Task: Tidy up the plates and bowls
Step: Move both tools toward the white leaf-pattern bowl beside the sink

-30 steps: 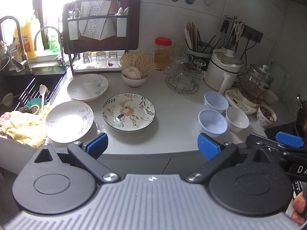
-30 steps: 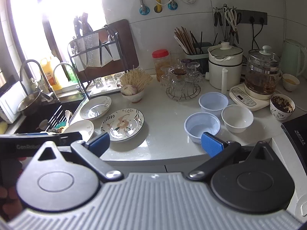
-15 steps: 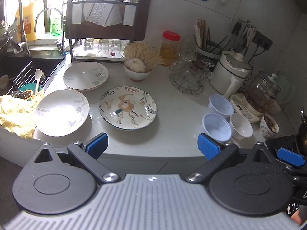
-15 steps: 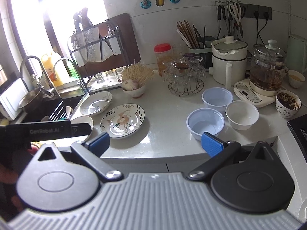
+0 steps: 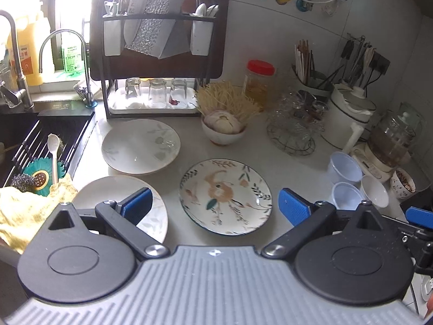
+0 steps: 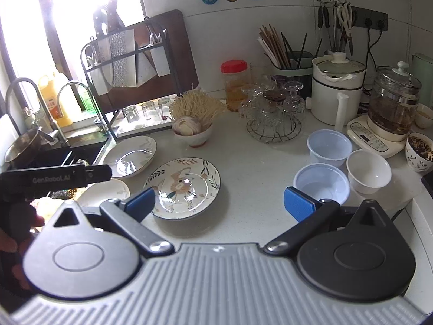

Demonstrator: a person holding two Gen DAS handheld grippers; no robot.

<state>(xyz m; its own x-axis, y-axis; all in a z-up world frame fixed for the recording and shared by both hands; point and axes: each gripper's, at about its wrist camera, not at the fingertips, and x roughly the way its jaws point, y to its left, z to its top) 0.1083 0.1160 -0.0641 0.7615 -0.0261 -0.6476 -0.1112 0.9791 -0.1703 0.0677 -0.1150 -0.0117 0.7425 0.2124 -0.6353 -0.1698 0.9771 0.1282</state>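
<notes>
Blue-padded fingers of the left hand-held gripper (image 5: 212,203) stand wide apart with nothing between them, above the flower-patterned plate (image 5: 226,196) on the pale counter (image 5: 292,168). Two white plates lie to its left: one near the sink (image 5: 140,146), one at the counter's front edge (image 5: 151,216). The right hand-held gripper (image 6: 219,201) is equally wide and empty. Two translucent plastic bowls (image 6: 322,182) and a white bowl (image 6: 369,170) sit clustered at the right.

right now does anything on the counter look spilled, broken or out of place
Nothing spilled or broken. The floral plate and two white plates lie flat and unstacked; the three empty bowls stand upright.
</notes>
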